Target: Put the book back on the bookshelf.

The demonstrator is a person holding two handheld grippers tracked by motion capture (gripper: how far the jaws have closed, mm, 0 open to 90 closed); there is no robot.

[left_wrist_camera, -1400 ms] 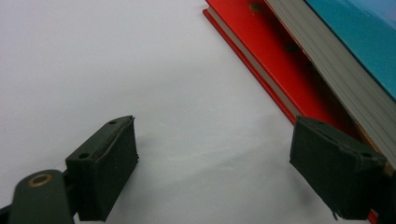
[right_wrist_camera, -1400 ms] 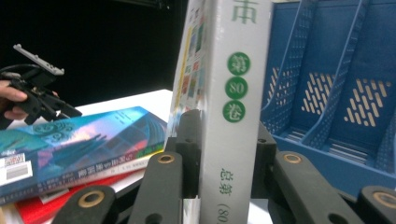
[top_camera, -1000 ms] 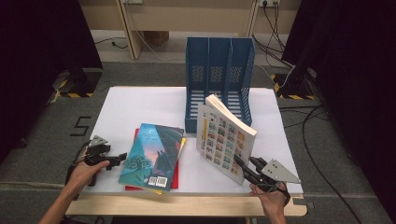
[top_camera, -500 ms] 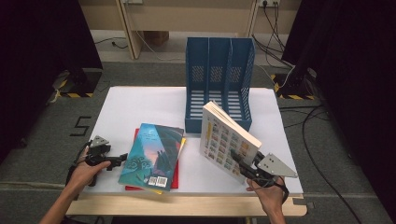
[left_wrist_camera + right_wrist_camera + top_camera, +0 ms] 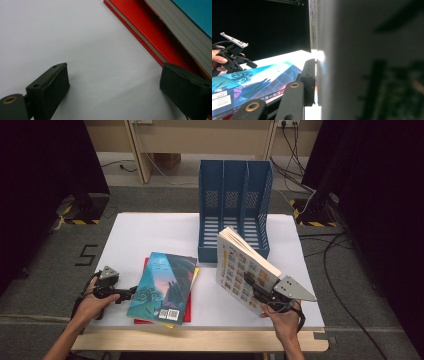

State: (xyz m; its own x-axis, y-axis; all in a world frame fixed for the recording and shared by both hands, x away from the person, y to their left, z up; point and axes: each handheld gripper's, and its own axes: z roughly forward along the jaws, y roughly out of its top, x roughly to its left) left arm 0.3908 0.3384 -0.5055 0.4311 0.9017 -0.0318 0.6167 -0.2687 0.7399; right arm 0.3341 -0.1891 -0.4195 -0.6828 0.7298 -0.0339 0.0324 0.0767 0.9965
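The right gripper point(image 5: 255, 287) is clamped on the lower edge of a thick white book point(image 5: 242, 270) and holds it tilted, clear of the worktop point(image 5: 150, 232), near the right front corner; the jaws have just been closing further on the book, and in the right gripper view one black pad presses flat against its cover point(image 5: 322, 75). The cover facing the camera carries rows of small coloured pictures; its writing is too small to read. The blue three-slot file rack point(image 5: 235, 195) stands at the rear edge, right of centre, slots facing the person, just behind the raised book. The left gripper point(image 5: 131, 292) rests at the left front corner with jaws wide apart and nothing between them, having just been opening; its tips lie just beside a stack of books near the front edge. That stack is a teal-covered book point(image 5: 162, 285) with a barcode label at its near corner, over a red book point(image 5: 140, 27). The rear left of the worktop is open white surface. A "5" point(image 5: 86, 255) is marked on the floor off the left edge.
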